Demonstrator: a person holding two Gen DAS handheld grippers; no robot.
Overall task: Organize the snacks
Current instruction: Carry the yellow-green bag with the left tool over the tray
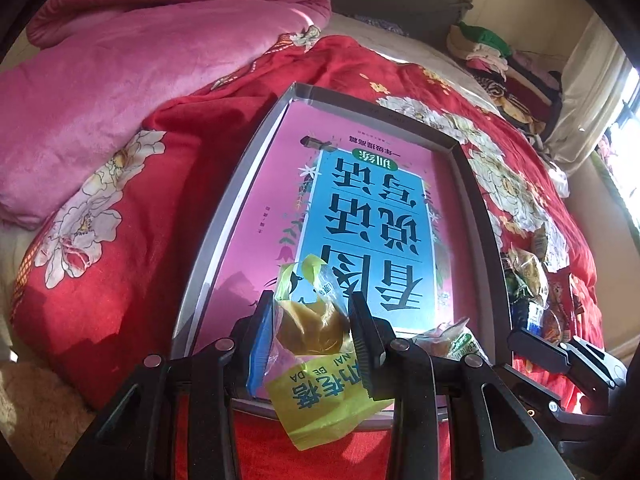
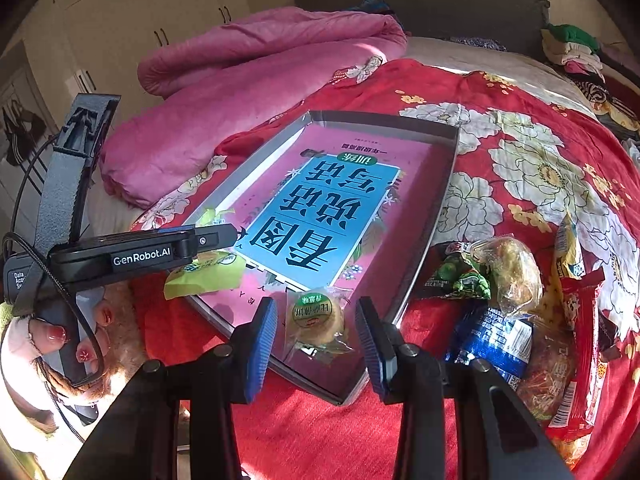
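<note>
Left claw (image 1: 312,320) grips yellow snack packet (image 1: 316,400) over the tray's (image 1: 224,216) near edge. Right claw (image 2: 316,320) gapes, round pastry (image 2: 316,318) lying in the tray directly between its fingers; right is nearer.

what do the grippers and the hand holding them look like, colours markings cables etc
Both are black plastic two-finger grippers with ribbed blue pads: left gripper, right gripper. Seen from the right wrist, the left one's body carries white "GenRobot.AI" lettering, a grey strap and a black cable. The person's left hand has glossy red-pink nails.
</note>
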